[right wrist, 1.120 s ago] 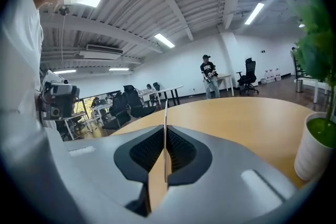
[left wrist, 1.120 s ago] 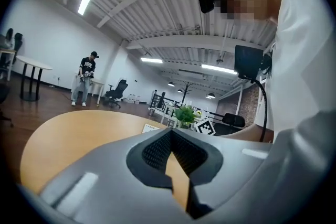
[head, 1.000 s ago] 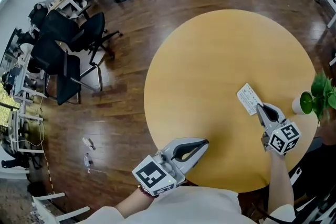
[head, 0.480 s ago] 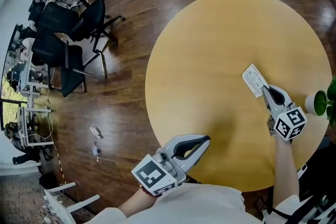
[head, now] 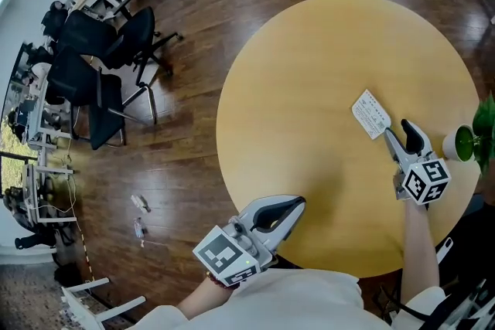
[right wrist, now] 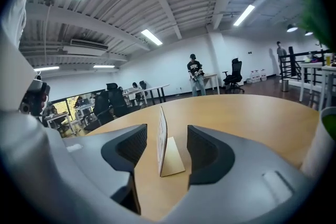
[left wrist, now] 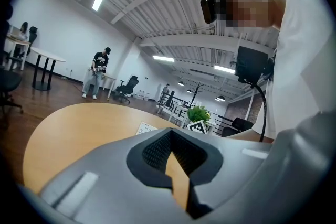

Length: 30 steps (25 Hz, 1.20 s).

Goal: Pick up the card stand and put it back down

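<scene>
Left hand-held gripper (left wrist: pixel 171 134), jaws together — over wooden table (left wrist: pixel 73 128), card stand (left wrist: pixel 147 127) beyond

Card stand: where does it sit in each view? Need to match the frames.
Head view: small white card stand, right of centre on the round light-wood table, just ahead of the right tool.
Left gripper view: small, mid-frame, left of the green potted plant.
Right gripper view: dead centre, upright between that tool's jaws, which have just been opening; pads clear of it.
Shared landmark: that table.

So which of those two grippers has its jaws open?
The right gripper: its jaws have just opened, the card stand standing free between them. The left gripper's are shut.
</scene>
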Motion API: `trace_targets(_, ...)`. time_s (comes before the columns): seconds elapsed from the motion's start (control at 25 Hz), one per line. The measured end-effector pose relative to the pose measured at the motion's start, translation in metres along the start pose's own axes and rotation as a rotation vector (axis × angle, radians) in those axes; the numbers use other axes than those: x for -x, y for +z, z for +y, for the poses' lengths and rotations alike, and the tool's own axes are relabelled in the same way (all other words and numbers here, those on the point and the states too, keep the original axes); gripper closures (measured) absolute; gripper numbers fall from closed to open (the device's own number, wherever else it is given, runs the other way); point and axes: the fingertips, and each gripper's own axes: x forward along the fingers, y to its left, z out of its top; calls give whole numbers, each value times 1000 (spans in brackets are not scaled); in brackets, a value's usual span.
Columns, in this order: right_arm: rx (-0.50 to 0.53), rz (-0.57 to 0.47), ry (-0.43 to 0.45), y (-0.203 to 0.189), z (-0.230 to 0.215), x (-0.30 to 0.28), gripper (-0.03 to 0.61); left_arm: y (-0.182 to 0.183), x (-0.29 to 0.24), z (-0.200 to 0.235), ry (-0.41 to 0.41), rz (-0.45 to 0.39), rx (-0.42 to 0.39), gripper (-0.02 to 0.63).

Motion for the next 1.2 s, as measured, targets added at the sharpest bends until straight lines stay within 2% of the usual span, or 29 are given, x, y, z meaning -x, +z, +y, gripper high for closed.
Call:
trace_targets(0.16, -28, -57, -38, 6, 24, 52, 347, 1, 31, -11, 4, -30, -27, 614)
trace_targets(0.44, -41, -133, -70, 0, 106, 170, 330, -2, 94, -49, -18, -79, -71, 614)
trace_targets(0.64, -22, -195, -102, -8, 189, 263, 333, -19, 160, -87, -45, -118, -94, 614)
trace_targets(0.84, -34, -245, -116, -24, 298, 345, 347, -39, 243, -127, -76, -146, -101, 614)
trace_targets(0.96, -24, -258, -122, -24, 354, 394, 351, -38, 282, -153, -93, -168, -119, 614)
trace_targets(1.2, 9, -263, -115, -69, 435, 449, 344, -56, 356, -180, -91, -171, -170, 614)
